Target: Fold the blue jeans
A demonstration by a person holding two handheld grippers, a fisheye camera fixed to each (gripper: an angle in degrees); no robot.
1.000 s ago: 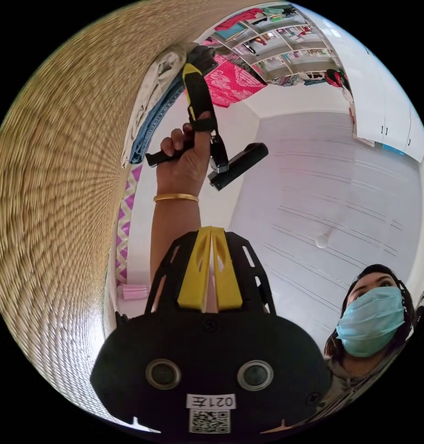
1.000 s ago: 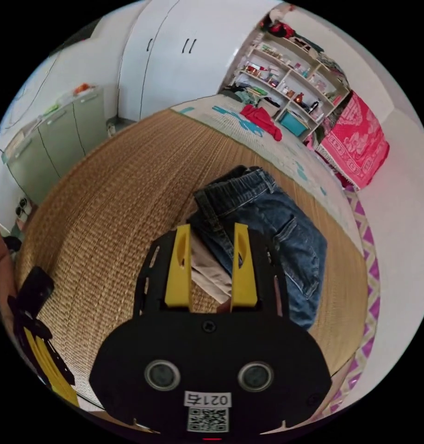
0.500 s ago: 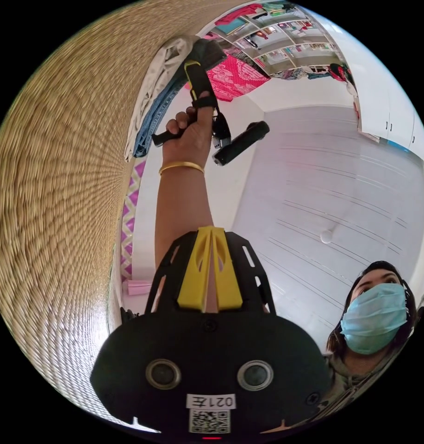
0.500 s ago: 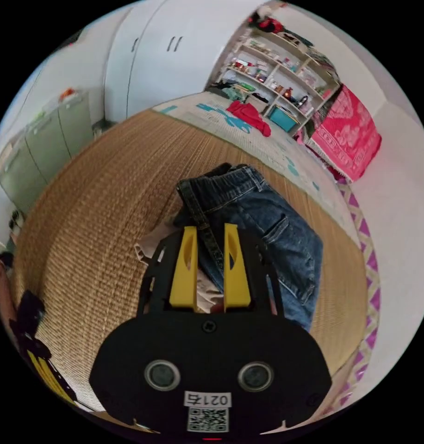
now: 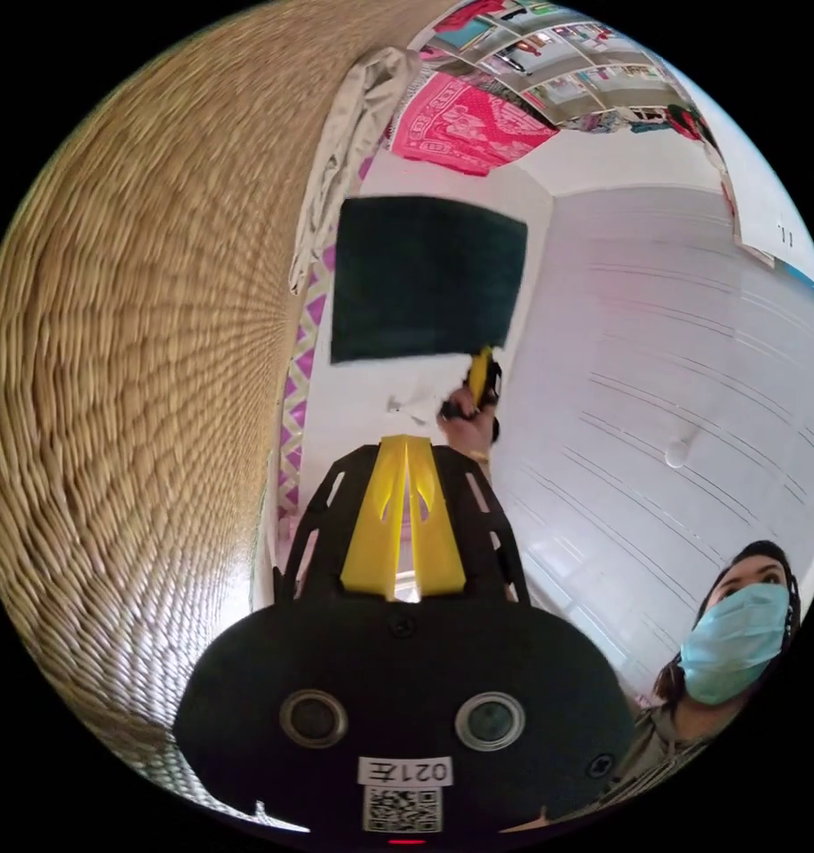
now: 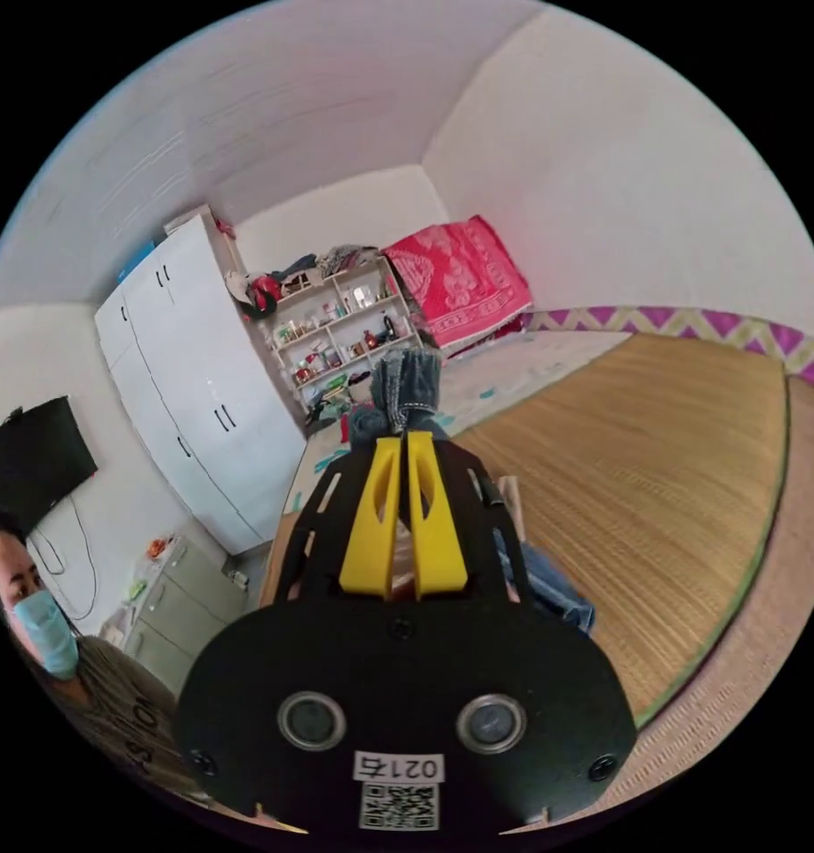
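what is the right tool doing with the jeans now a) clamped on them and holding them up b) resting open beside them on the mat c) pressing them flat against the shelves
a: in the right gripper view the right tool has its jaws together on the jeans, with denim hanging below it above the straw mat.

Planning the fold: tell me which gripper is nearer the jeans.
Right. The right gripper grips the jeans at its jaw tips; the left gripper is shut, empty, apart from them.
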